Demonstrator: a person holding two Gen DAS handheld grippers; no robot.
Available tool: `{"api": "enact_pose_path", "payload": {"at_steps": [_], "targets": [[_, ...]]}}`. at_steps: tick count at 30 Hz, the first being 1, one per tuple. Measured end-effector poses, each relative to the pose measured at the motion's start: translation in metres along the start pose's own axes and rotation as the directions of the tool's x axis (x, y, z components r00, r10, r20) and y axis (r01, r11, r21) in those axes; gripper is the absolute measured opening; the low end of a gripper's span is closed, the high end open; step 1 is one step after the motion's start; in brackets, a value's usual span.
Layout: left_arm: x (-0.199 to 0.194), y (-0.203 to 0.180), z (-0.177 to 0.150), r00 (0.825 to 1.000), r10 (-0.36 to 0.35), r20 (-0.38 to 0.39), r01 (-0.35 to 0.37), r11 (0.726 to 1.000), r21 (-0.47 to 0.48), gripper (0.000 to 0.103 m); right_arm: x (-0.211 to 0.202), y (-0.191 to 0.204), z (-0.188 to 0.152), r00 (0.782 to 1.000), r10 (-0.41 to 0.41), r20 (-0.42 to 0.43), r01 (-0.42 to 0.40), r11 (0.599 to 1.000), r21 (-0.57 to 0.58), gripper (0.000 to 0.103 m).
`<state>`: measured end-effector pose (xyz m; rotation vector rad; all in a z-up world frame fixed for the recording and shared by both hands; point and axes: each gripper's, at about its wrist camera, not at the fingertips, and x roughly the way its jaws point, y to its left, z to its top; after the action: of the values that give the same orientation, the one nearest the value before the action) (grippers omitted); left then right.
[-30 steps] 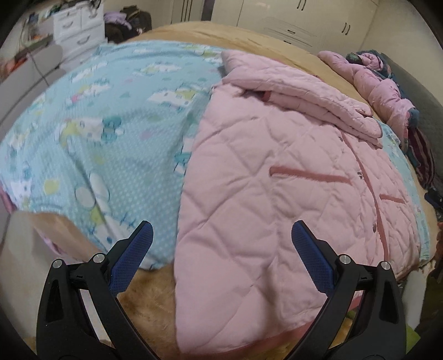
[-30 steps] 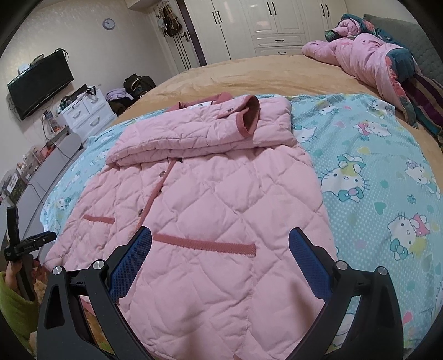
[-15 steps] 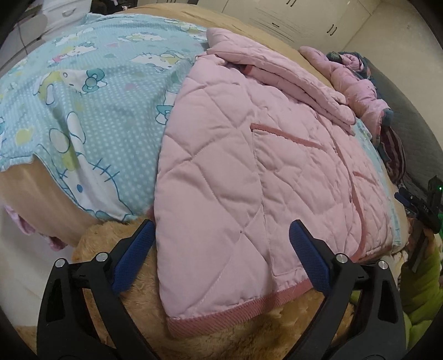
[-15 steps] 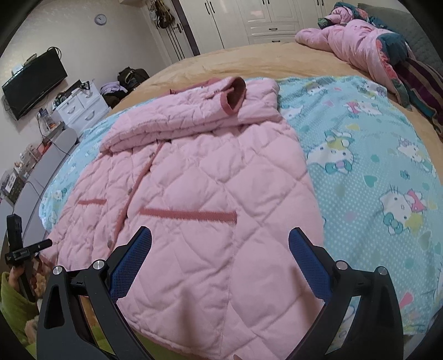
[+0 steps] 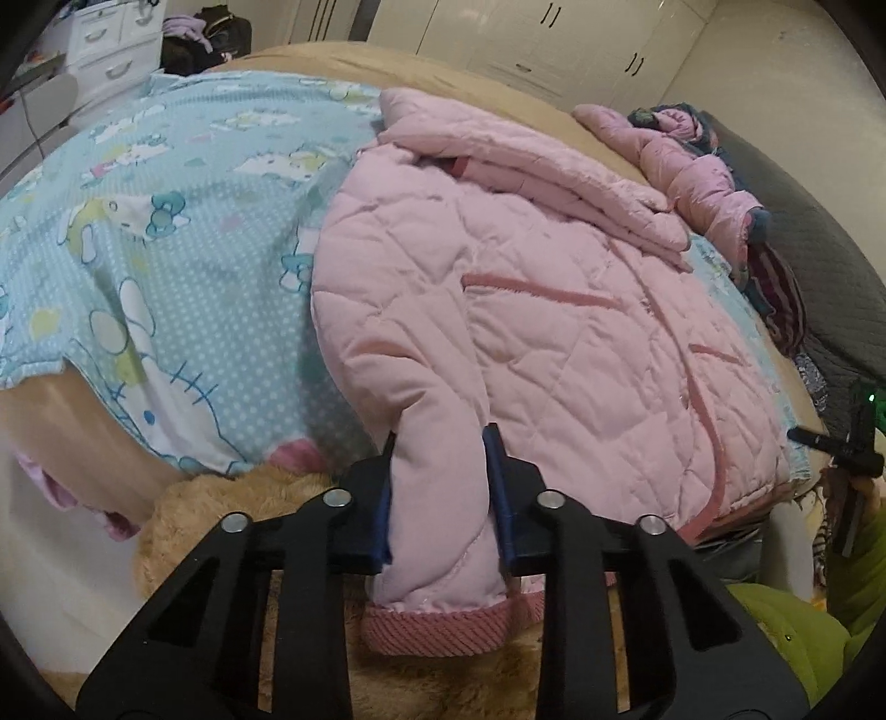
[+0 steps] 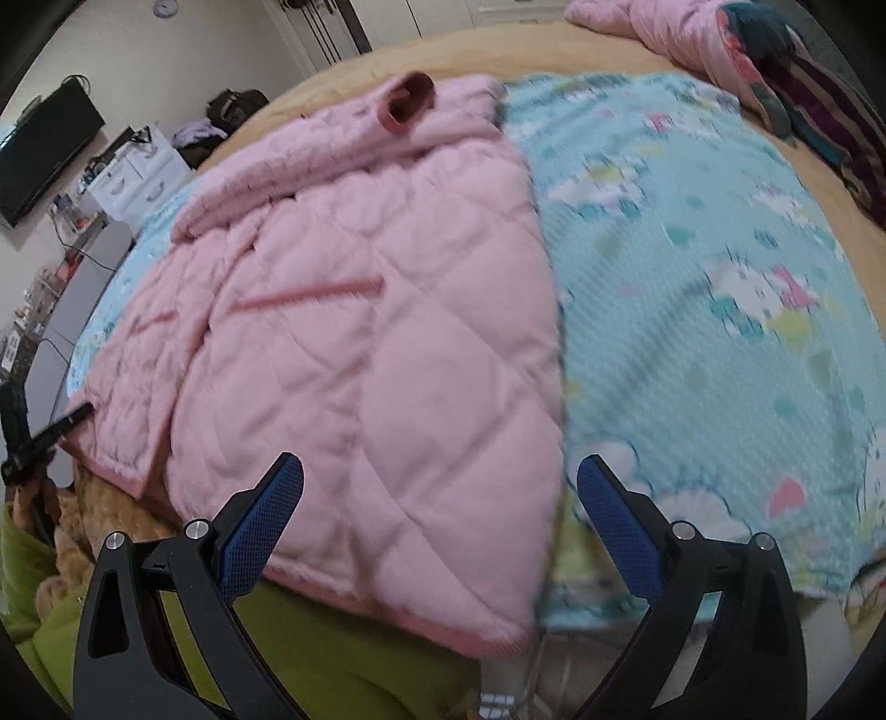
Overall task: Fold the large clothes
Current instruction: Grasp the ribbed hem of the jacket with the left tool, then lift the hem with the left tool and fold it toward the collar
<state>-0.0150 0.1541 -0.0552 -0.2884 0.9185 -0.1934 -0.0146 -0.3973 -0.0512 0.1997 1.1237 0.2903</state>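
A pink quilted jacket [image 5: 554, 288] lies spread on the bed, its sleeves folded across the chest. My left gripper [image 5: 440, 435] is closing its jaws on the jacket's near left hem corner. A bunched fold of pink fabric sits between the blue pads [image 5: 382, 515], and the ribbed hem hangs below them. In the right wrist view the jacket [image 6: 360, 360] fills the middle. My right gripper [image 6: 440, 465] stands open just above the jacket's near right hem corner, with nothing pinched. The left gripper's black frame [image 6: 33, 437] shows at the left edge.
A light blue cartoon-print sheet [image 6: 692, 277] lies under the jacket on a tan blanket [image 5: 232, 515]. More pink clothes [image 5: 692, 160] are piled at the bed's far end. White drawers [image 5: 111, 33] and a TV [image 6: 44, 144] stand beyond. A green sleeve [image 6: 332, 653] lies below.
The left jaws came together on the jacket's hem corner and bunched it up. The right gripper dropped lower and closer to the right hem corner, still wide apart.
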Motion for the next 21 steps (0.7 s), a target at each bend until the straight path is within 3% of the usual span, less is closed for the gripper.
{"api": "enact_pose_path", "payload": {"at_steps": [8,13,14,15,18,21], "targets": [[-0.017,-0.013,0.009,0.997,-0.023,0.071,0.022,0.999,0.023,0.014,0.011,-0.005,-0.029,0.99,0.112,-0.082,-0.11,0.993,0.033,0.098],[-0.024,-0.021,0.011,0.995,-0.023,0.099,0.019,0.999,0.035,0.014,0.019,-0.008,-0.041,0.989,0.114,-0.096,-0.112,0.993,0.032,0.071],[-0.025,-0.022,0.011,0.995,-0.022,0.102,0.018,0.999,0.035,0.014,0.015,-0.009,-0.042,0.989,0.122,-0.086,-0.121,0.992,0.02,0.062],[-0.025,-0.023,0.012,0.994,-0.02,0.104,0.017,0.999,0.036,0.014,0.011,-0.009,-0.042,0.989,0.127,-0.074,-0.127,0.992,0.011,0.043],[-0.028,-0.024,0.014,0.993,-0.023,0.116,0.019,0.999,0.036,0.014,-0.007,-0.009,-0.034,0.982,0.189,-0.024,-0.19,0.981,-0.026,0.023],[-0.033,-0.028,0.019,0.991,-0.022,0.132,0.016,0.999,0.048,0.013,-0.035,-0.004,-0.02,0.963,0.262,0.07,-0.257,0.964,-0.073,0.017]]}}
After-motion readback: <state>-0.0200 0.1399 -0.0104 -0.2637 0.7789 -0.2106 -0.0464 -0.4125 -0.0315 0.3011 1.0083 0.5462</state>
